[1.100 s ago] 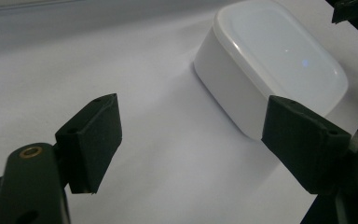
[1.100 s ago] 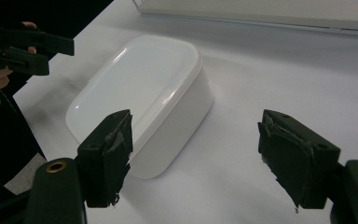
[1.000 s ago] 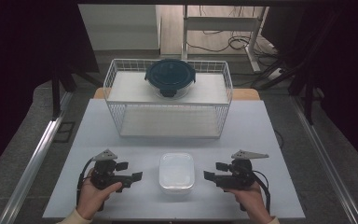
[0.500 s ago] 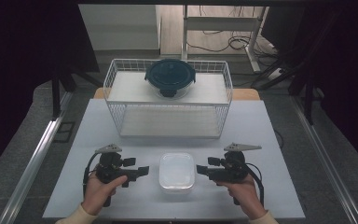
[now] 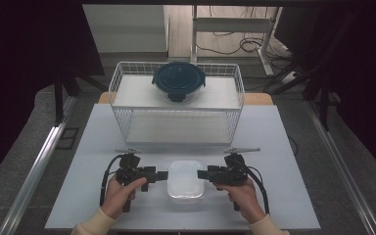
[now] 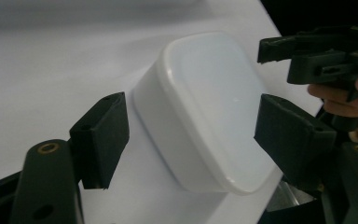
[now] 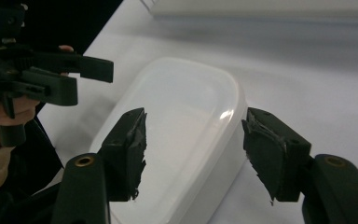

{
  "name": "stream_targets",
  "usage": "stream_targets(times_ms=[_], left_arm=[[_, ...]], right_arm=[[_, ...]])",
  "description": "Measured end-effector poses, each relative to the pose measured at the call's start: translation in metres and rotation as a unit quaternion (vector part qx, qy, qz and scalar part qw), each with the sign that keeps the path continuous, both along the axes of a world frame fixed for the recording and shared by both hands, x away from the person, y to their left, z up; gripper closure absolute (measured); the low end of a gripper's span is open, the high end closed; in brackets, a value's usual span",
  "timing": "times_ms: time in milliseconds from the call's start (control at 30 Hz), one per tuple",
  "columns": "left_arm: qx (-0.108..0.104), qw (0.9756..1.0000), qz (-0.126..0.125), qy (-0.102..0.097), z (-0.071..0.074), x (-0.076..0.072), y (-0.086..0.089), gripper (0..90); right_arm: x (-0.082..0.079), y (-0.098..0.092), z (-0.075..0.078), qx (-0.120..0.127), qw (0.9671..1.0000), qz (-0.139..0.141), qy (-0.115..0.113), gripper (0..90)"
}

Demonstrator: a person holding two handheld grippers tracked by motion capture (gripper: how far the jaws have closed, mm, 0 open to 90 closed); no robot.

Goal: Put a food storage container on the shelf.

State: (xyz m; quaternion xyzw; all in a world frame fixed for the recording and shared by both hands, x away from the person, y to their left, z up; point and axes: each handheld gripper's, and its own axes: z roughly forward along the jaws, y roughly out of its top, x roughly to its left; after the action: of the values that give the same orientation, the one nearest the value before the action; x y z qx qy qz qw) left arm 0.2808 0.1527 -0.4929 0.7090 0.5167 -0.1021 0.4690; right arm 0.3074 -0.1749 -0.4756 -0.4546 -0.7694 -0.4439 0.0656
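Glossy white plastic box (image 5: 185, 180) (smooth lid), wire metal basket (image 5: 176, 120), matt table (image 5: 284, 147)

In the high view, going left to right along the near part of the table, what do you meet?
Left gripper → white lidded container → right gripper.
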Motion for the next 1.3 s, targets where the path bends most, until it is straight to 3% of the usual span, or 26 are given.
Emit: stream_targets(times_ms=[67, 133, 267, 367, 533, 667, 767, 1000, 1300], left_arm=[[-0.025, 0.9994, -0.008, 0.021, -0.007, 0.003, 0.001, 28.6], [-0.008, 0.9998, -0.003, 0.018, -0.010, 0.005, 0.000, 30.0], [-0.024, 0.9994, -0.009, 0.023, -0.012, 0.006, -0.003, 34.8], [-0.021, 0.9992, -0.015, 0.030, -0.016, 0.007, -0.006, 37.1], [-0.053, 0.9971, -0.020, 0.051, -0.022, 0.010, -0.009, 42.7], [-0.056, 0.9961, -0.022, 0.064, -0.027, 0.011, -0.009, 49.9], [-0.072, 0.9945, -0.024, 0.072, -0.029, 0.011, -0.010, 56.8], [-0.073, 0.9953, -0.009, 0.063, -0.024, 0.007, -0.008, 67.6], [-0.078, 0.9959, -0.014, 0.044, -0.014, -0.003, -0.006, 73.2]], right_arm=[[0.001, 0.001, -0.003, 0.001, 1.0000, 0.003, 0.005, 41.4], [0.001, 0.001, -0.005, 0.000, 0.9999, 0.006, 0.009, 43.0], [0.001, 0.001, -0.009, 0.001, 0.9998, 0.008, 0.016, 44.5], [0.000, 0.001, -0.012, 0.003, 0.9997, 0.008, 0.022, 45.7], [-0.002, 0.002, -0.013, 0.002, 0.9996, 0.006, 0.027, 48.7], [-0.002, 0.000, -0.014, 0.003, 0.9994, 0.003, 0.034, 53.6], [-0.002, 0.000, -0.017, 0.005, 0.9990, 0.007, 0.045, 57.2], [-0.001, -0.004, -0.018, 0.025, 0.9972, -0.004, 0.071, 63.4], [-0.012, -0.011, -0.011, 0.043, 0.9975, -0.008, 0.056, 71.7]])
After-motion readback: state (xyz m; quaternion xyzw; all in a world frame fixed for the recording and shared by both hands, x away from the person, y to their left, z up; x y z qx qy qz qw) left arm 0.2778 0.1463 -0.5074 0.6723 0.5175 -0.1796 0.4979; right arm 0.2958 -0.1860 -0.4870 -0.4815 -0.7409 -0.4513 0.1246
